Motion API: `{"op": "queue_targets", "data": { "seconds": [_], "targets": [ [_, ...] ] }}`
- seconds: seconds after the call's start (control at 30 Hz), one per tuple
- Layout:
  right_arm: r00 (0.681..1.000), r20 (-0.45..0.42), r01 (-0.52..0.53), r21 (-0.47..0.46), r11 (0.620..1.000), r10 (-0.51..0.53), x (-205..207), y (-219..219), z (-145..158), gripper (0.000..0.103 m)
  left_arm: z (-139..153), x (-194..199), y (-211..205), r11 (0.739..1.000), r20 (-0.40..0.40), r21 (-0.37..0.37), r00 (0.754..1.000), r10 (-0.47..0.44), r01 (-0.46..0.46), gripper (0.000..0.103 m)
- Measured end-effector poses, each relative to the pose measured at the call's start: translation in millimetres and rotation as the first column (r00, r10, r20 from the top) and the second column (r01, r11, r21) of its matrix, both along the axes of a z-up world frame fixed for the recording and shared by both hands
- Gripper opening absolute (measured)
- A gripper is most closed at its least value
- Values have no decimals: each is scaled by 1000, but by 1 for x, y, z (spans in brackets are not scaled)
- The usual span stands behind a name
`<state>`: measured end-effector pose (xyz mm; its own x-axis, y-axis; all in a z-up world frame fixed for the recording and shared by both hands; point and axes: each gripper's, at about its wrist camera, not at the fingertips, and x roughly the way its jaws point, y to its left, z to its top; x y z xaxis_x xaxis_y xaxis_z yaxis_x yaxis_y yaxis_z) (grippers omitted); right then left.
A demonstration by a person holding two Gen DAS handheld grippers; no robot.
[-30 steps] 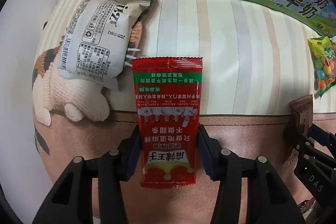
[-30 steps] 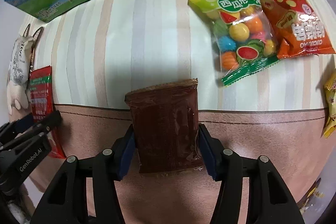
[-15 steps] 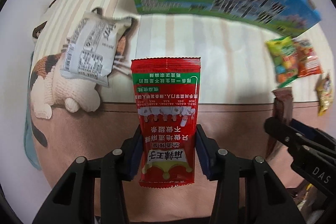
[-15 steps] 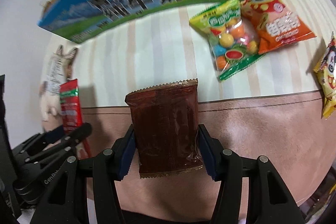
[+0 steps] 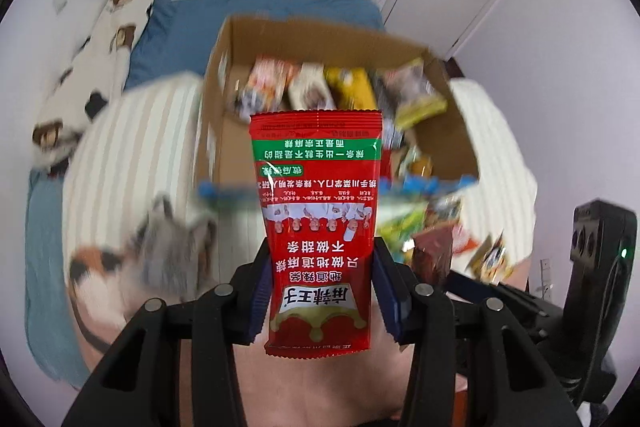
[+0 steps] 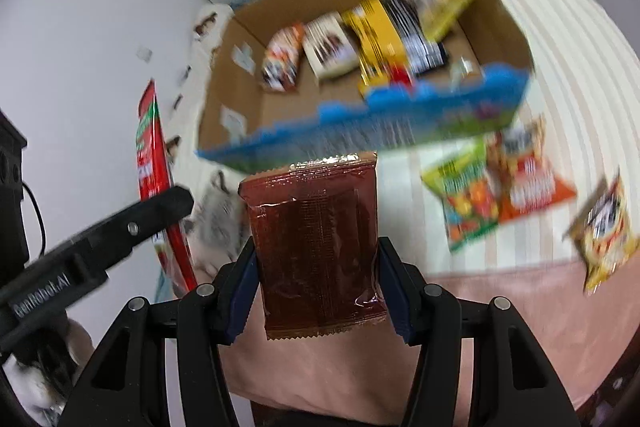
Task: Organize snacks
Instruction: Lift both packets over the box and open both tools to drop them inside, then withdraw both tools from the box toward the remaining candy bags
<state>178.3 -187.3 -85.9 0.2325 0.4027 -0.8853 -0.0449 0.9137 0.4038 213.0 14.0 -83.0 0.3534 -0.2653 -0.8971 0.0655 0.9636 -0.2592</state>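
Observation:
My left gripper (image 5: 320, 291) is shut on a red snack packet (image 5: 318, 219) and holds it upright, above the bed and in front of an open cardboard box (image 5: 224, 67). My right gripper (image 6: 316, 287) is shut on a dark brown snack packet (image 6: 316, 243), also raised before the box (image 6: 248, 115). The box holds several snack packs (image 6: 376, 39). The red packet (image 6: 154, 179) and left gripper show edge-on at the left of the right wrist view. The brown packet (image 5: 434, 255) shows at the right of the left wrist view.
Loose snack bags lie on the striped blanket right of the box: a green candy bag (image 6: 466, 199), an orange bag (image 6: 528, 179) and a yellow bag (image 6: 604, 235). A white packet (image 5: 172, 243) lies by a cat plush (image 5: 92, 267). A long pillow (image 5: 100, 63) lies at left.
Both grippers have lifted with their packets and tilted up, so the open top of the box and its contents now show. The bed surface has dropped lower in both views.

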Motion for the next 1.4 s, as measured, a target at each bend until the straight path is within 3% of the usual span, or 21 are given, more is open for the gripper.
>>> {"op": "queue_targets", "data": {
  "seconds": [0.1,0.2,0.33,0.47,0.77,1.03,1.1,1.13,1.17,1.2,1.27,1.4],
  "targets": [
    [999,31,15,15,1000,-15,30,9,10,59,15,39,3,1000,18,18,1000,-10,10,43],
    [998,53,18,6,1000,-18,67,23,11,59,18,82,4,1000,-16,23,1000,-12,12,43],
    [998,56,22,-25,999,-20,110,34,7,59,1,134,5,1000,-117,-6,993,-8,8,43],
    [1000,27,6,-73,997,-4,147,49,-17,59,-35,167,2,1000,-209,24,978,-3,8,43],
    [992,-124,-42,-117,992,28,192,68,-84,59,-112,196,-1,1000,-417,19,909,-9,18,43],
    [977,-206,-81,-125,989,54,210,75,-116,59,-135,203,0,998,-476,51,880,3,24,45],
    [969,-240,-84,-123,989,52,214,75,-123,66,-135,204,3,998,-478,66,878,37,-6,46],
    [963,-267,-85,-133,987,47,217,75,-129,73,-136,205,3,998,-478,60,878,38,-11,49],
    [958,-284,-89,-150,985,43,219,76,-132,89,-136,205,4,998,-481,54,876,34,-9,58],
    [958,-283,-89,-155,984,42,220,76,-132,93,-136,206,4,998,-483,55,875,33,-7,63],
    [961,-275,-97,-191,977,41,222,77,-133,93,-134,205,4,998,-478,60,878,28,1,84],
    [959,-280,-106,-212,971,43,224,75,-135,94,-128,204,6,999,-468,49,884,26,-3,86]
  ]
}}
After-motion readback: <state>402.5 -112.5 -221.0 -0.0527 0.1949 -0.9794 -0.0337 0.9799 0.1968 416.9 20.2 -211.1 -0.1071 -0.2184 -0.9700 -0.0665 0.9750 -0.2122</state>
